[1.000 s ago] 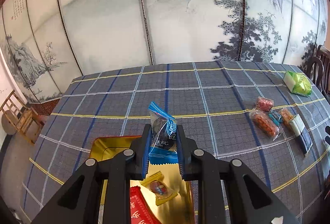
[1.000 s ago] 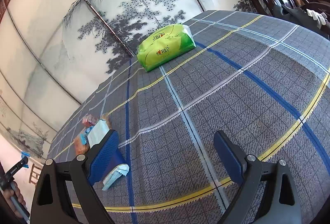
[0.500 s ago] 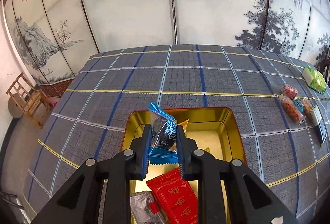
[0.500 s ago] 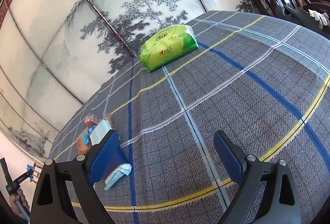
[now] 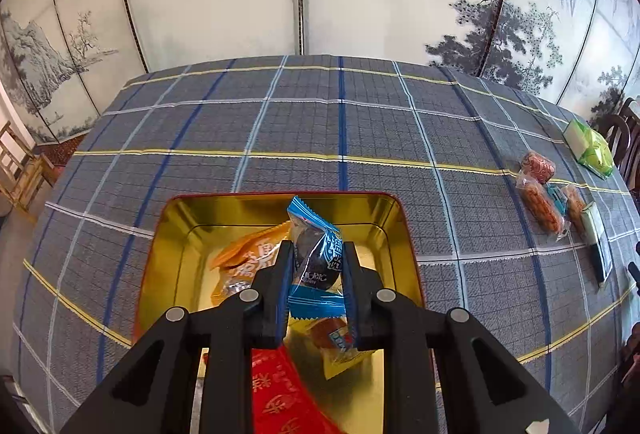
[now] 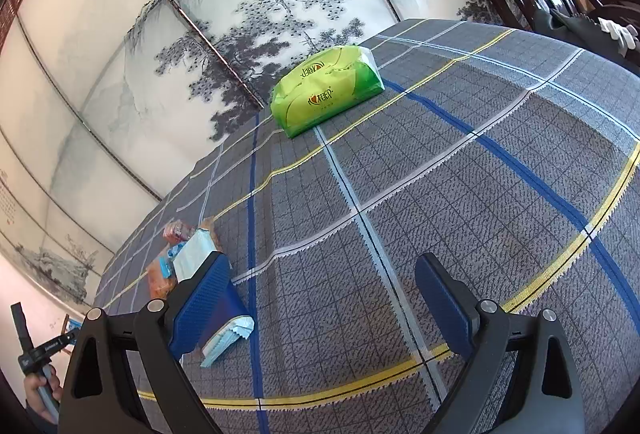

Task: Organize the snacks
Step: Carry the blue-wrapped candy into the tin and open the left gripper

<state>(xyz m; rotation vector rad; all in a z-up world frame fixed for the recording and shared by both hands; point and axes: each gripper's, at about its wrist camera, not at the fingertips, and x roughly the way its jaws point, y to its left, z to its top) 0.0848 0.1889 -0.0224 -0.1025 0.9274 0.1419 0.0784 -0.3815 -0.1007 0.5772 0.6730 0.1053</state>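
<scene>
Jaws of left gripper (image 5: pixel 316 266) clamp blue snack packet (image 5: pixel 316 254) above gold tin (image 5: pixel 176 234); right gripper (image 6: pixel 320 298) jaws apart, idle. Slippery wrapper may twist, landing on rim.

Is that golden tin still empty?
No, the golden tin already holds an orange packet and a red packet.

The left gripper (image 5: pixel 316 266) hides the near part of the tin (image 5: pixel 396 210) and covers much of the red packet (image 5: pixel 280 394), which the bottom edge also cuts. The orange packet (image 5: pixel 248 254) is partly behind its left finger. In the right wrist view, the right gripper's (image 6: pixel 324 298) left finger covers part of the blue packet (image 6: pixel 226 338); the snacks (image 6: pixel 168 266) beyond it are too small to identify.
</scene>
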